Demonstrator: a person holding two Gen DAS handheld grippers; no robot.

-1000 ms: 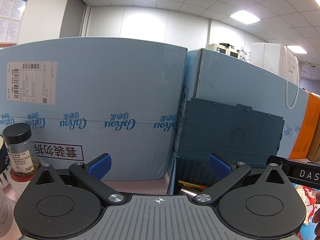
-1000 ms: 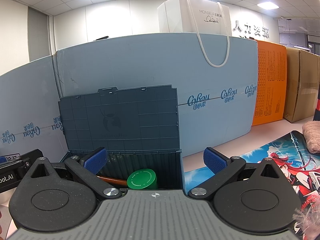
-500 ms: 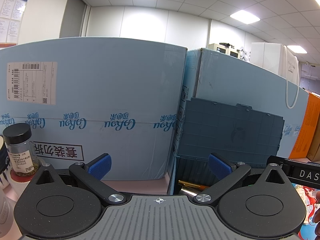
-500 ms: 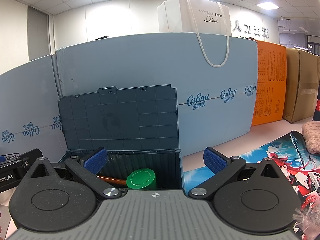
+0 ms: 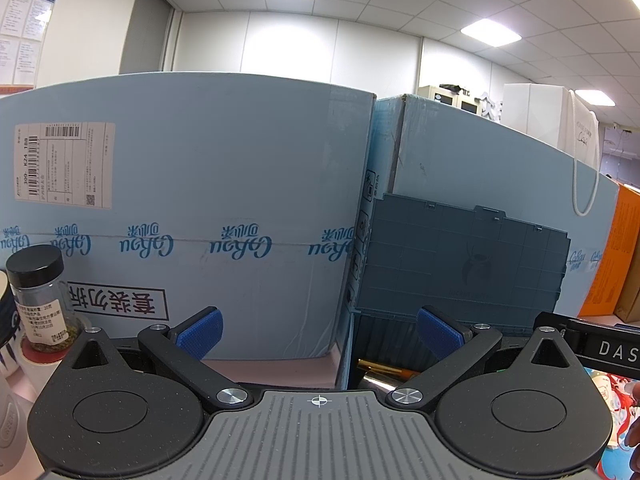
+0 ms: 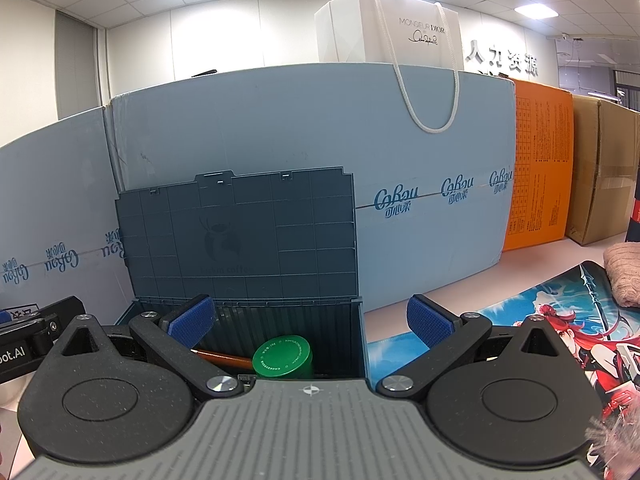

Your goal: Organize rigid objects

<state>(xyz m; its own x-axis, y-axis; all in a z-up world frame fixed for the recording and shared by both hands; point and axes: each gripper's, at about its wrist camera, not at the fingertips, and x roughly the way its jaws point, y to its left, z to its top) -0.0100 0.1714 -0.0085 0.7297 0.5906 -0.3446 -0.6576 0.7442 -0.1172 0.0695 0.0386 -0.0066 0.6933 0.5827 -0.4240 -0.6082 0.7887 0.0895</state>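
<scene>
We are holding the left claw and right claw released and empty, both facing the dark box with its lid up. A green-lidded jar is already lying inside, while a black-capped spice jar is standing outside, far left. We judge it best to be reaching left for it, closing squarely around its body below the cap.

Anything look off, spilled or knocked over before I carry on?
Nothing spilled or toppled. The storage box has its lid up; the green-capped jar is inside, the spice jar outside, upright. Both grippers are open, empty.
</scene>
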